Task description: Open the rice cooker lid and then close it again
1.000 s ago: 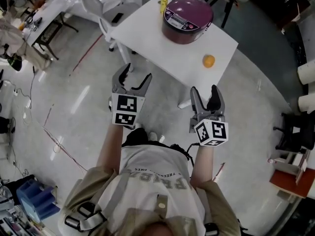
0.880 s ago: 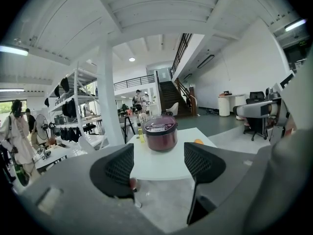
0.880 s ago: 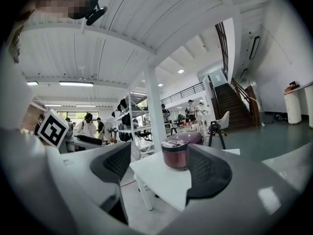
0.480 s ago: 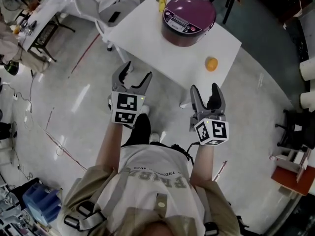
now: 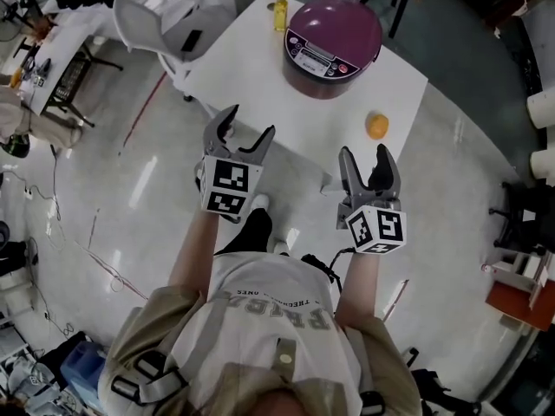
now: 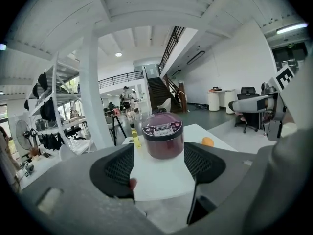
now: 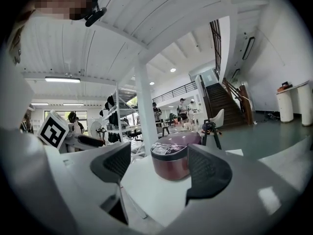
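One round, glossy purple rice cooker (image 5: 332, 35), one orange fruit (image 5: 376, 126) and one yellow bottle (image 5: 280, 10) stand on a white counter (image 5: 260, 68); the left gripper (image 5: 247, 126) and right gripper (image 5: 365, 154) hold their fingers spread.

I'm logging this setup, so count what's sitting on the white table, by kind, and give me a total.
Rice cooker: 1
Yellow bottle: 1
Small orange round item: 1
Total: 3
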Motion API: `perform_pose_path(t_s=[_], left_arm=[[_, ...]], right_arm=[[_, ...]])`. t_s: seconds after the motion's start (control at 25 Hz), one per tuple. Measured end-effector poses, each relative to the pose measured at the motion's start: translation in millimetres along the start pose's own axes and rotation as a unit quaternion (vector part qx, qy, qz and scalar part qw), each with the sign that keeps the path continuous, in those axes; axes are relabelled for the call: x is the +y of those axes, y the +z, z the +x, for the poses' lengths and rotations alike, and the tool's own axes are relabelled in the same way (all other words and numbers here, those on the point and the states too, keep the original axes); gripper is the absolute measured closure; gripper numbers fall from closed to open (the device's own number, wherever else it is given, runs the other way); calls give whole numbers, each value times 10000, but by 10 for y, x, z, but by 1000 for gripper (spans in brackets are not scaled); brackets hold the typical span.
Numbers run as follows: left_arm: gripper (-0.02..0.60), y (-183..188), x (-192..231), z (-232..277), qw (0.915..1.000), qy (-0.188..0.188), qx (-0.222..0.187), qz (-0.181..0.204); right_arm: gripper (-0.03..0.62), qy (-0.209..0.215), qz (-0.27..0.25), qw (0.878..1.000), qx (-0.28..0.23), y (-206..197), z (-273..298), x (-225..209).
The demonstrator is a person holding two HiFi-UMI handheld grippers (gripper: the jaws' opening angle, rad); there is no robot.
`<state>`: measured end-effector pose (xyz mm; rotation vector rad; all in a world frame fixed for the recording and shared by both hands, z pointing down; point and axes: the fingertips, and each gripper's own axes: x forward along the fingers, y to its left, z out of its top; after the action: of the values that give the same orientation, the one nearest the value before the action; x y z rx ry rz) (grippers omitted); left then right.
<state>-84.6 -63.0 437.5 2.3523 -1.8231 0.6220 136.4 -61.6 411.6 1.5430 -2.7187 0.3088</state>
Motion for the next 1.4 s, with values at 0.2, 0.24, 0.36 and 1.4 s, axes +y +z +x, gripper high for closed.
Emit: perform_pose_path(t_s=[0.2, 0.24, 0.36, 1.4], left_arm=[[249, 56, 238, 285, 9996, -213, -26, 208], [249, 60, 274, 337, 9993, -269, -15, 244], [249, 80, 377, 483, 9985, -419, 33, 356], [247, 253, 435, 1285, 9687, -1705, -31, 1805]], right_arm=[[255, -146, 46, 9999, -11, 35, 308, 35], [255, -171, 38, 9998, -10, 41, 362, 42], [255, -257, 5, 9997, -31, 75, 522, 53], [252, -333, -942, 9941, 431, 145, 1238, 120]])
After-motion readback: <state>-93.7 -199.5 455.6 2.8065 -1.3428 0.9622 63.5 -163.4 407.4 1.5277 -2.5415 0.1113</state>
